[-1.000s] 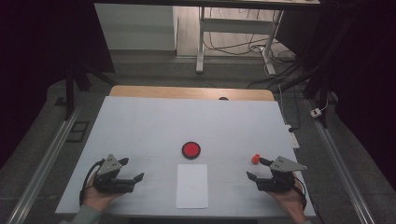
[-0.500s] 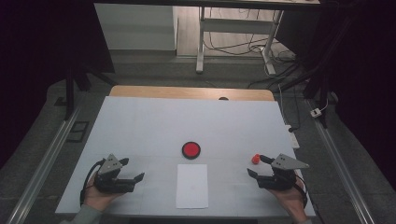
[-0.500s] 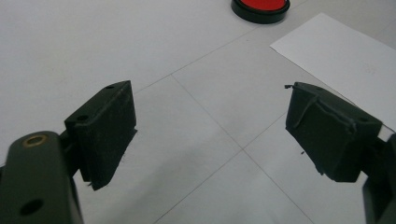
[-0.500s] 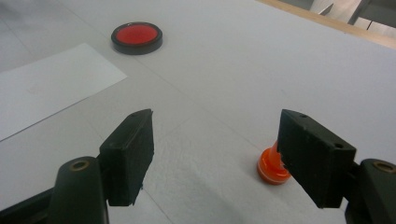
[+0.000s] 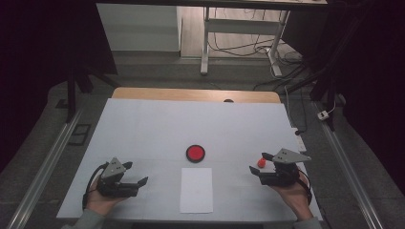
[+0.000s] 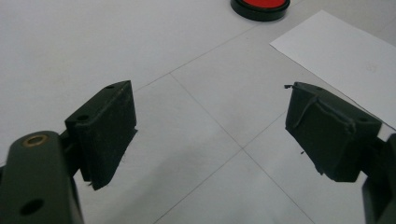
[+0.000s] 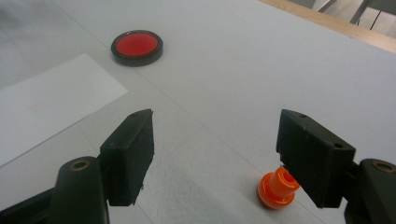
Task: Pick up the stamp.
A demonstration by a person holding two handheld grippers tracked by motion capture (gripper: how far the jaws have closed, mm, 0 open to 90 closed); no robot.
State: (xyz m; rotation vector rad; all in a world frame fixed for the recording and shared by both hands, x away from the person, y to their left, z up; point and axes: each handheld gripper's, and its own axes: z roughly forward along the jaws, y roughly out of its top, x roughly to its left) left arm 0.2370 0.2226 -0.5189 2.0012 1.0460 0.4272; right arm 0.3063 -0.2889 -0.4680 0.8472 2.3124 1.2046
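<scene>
The right tool hangs low over the table with its jaws spread wide and nothing between them; in the right gripper view a small orange stamp stands on the white surface just beside the inner face of the jaw at that view's right, partly hidden by it, and whether they touch cannot be told. In the high view the same right tool sits in a hand at the table's near right corner, with the orange stamp just ahead of its tips. Farther off lie a white sheet of paper and, beyond its far edge, a round red ink pad in a black rim. The left tool is likewise released, jaws wide apart over bare table, held in the other hand at the near left, well apart from the stamp.
</scene>
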